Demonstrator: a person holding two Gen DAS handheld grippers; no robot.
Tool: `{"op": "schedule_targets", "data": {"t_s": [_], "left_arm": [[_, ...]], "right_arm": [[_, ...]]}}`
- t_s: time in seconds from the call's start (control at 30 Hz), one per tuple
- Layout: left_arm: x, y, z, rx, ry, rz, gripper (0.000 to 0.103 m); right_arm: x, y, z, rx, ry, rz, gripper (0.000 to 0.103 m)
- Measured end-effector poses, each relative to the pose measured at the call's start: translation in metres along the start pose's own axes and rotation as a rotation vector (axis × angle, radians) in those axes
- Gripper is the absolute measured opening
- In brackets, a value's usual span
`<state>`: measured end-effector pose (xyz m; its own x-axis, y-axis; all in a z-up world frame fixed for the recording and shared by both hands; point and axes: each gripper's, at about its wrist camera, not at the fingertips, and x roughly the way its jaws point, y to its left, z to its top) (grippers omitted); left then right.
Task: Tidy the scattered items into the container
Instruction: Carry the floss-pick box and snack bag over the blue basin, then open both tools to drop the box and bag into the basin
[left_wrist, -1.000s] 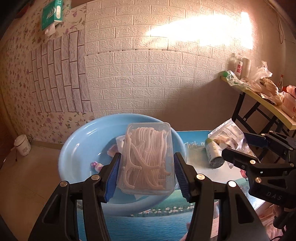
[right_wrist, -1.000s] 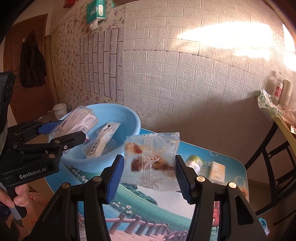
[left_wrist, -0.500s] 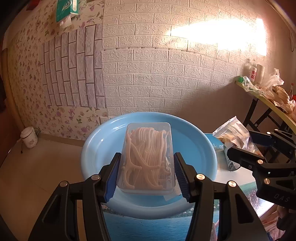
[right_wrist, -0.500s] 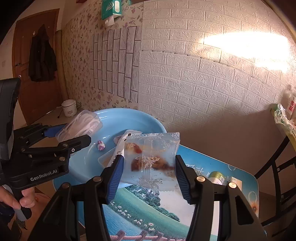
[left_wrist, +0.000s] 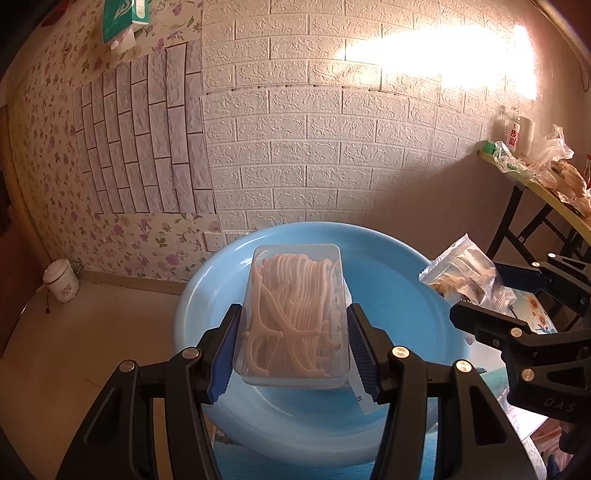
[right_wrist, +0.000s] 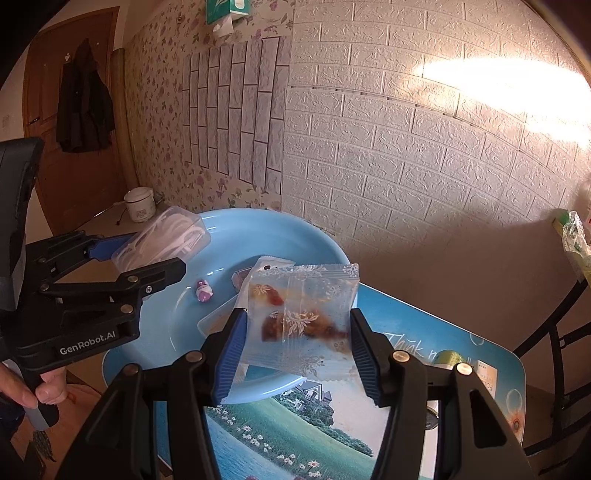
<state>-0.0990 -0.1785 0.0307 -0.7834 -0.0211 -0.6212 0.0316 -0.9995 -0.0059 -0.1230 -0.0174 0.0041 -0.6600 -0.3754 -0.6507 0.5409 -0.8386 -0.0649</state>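
Blue basin (right_wrist: 314, 240) sits on the desk (right_wrist: 406, 332) at its wall-side end, part of the rim overhanging the desk edge. Inside the basin, right wrist view: a small pink-and-white item (right_wrist: 203, 291) on the bare floor, a flat clear tray (right_wrist: 214, 321) toward the near rim, and a long white packet (right_wrist: 266, 266) lying across it; a dark reddish piece just behind the packet, identity not resolvable. Left gripper (left_wrist: 293, 341): jaws clenched on a clear floss box (left_wrist: 295, 314), blue pads pressed against its two long sides near the closer end, box sticking forward past the fingertips. The box is full of pale floss picks. It is held in the air above the basin interior, near the middle in the left wrist view; from the right wrist view the same box (right_wrist: 162, 240) sits over the basin's left rim area. Right gripper (right_wrist: 293, 343): jaws clenched on a clear snack packet (right_wrist: 301, 321) holding red-brown pieces, pads on its left and right edges at the lower half, packet upright and projecting above the fingertips. The packet hangs over the basin's near-right rim, partly over the desk. In the left wrist view the snack packet (left_wrist: 465, 273) shows at the basin's right edge, well apart from the floss box. On the desk beyond the right gripper: a green-topped can (right_wrist: 448, 360) and a small carton (right_wrist: 485, 373), both partly hidden by the gripper fingers.
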Motion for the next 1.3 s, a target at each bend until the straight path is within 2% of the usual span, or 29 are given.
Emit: {"op": "schedule_targets", "data": {"t_s": [0.37, 0.8, 1.3], "left_arm": [[0.028, 0.016, 0.000, -0.018, 0.042, -0.013, 0.054], [0.046, 0.020, -0.010, -0.008, 0.065, -0.018, 0.054], [0.044, 0.017, -0.015, -0.012, 0.054, -0.010, 0.054]], "right_arm": [[0.045, 0.011, 0.008, -0.019, 0.047, 0.015, 0.057], [0.079, 0.020, 0.007, -0.012, 0.102, 0.047, 0.057], [0.079, 0.020, 0.004, -0.026, 0.106, 0.048, 0.057]]}}
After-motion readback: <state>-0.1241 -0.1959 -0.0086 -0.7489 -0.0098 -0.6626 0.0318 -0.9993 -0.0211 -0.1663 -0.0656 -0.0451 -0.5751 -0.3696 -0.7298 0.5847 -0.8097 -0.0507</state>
